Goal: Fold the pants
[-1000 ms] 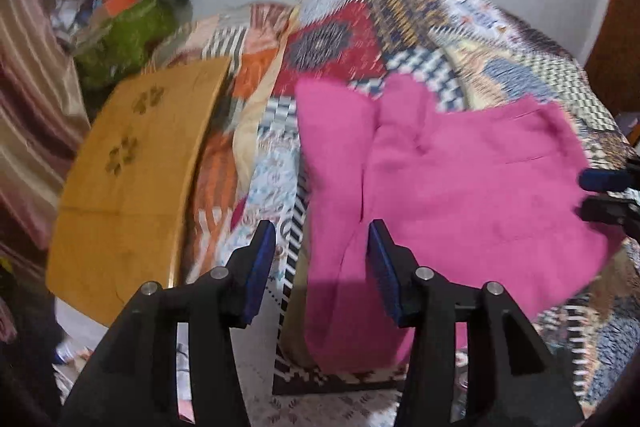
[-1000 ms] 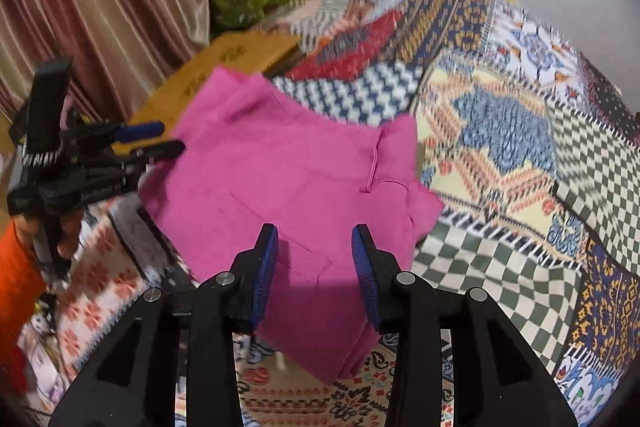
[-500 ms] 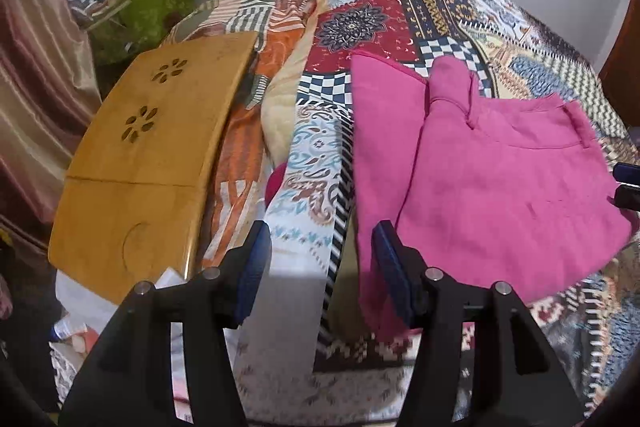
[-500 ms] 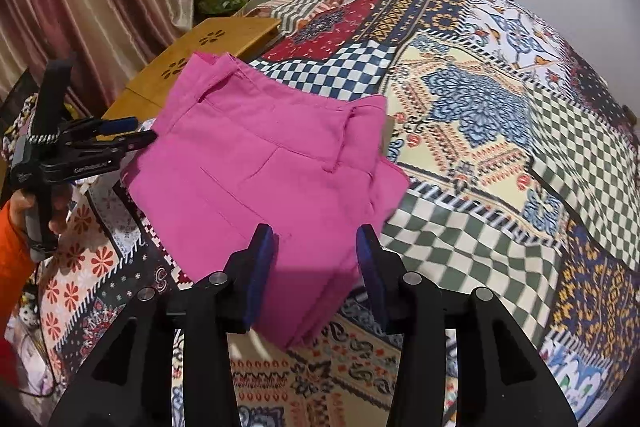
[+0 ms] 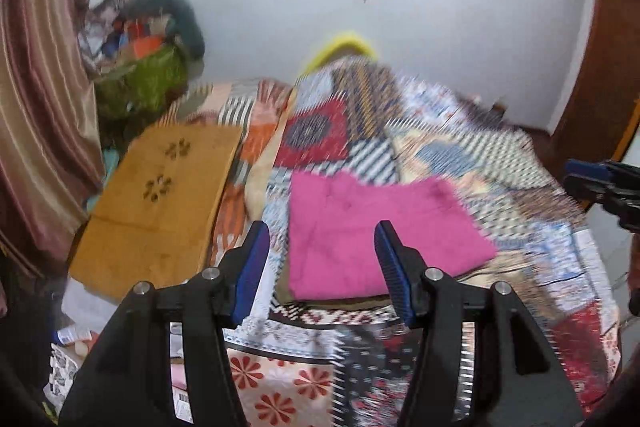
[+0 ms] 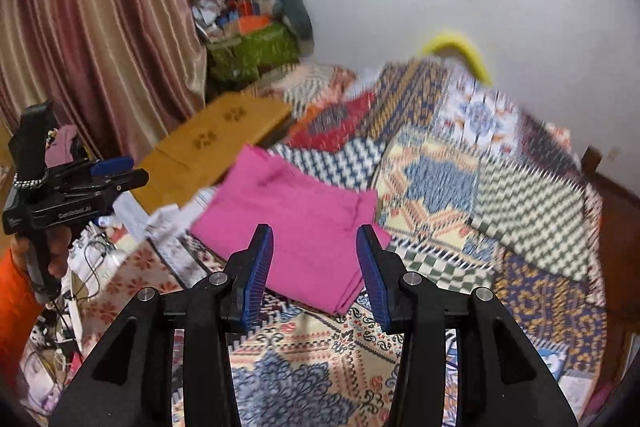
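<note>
Lying folded flat at frame centre: pink pants (image 5: 376, 231) on patchwork quilt (image 5: 460, 155), near its front edge. Left gripper (image 5: 320, 259), lower centre, jaws wide, holding nothing, clear of the cloth. Right gripper (image 6: 312, 267), lower centre of its view, jaws wide, likewise empty. Wooden lap table (image 5: 160, 199), left. Striped curtain (image 6: 92, 27), upper left.

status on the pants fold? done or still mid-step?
Looks done: the pink pants lie as a compact folded rectangle on the patchwork bedspread. Nothing in hand: left claw and right claw are both open, clear of the cloth. Nothing obvious left, perhaps smoothing.
</note>
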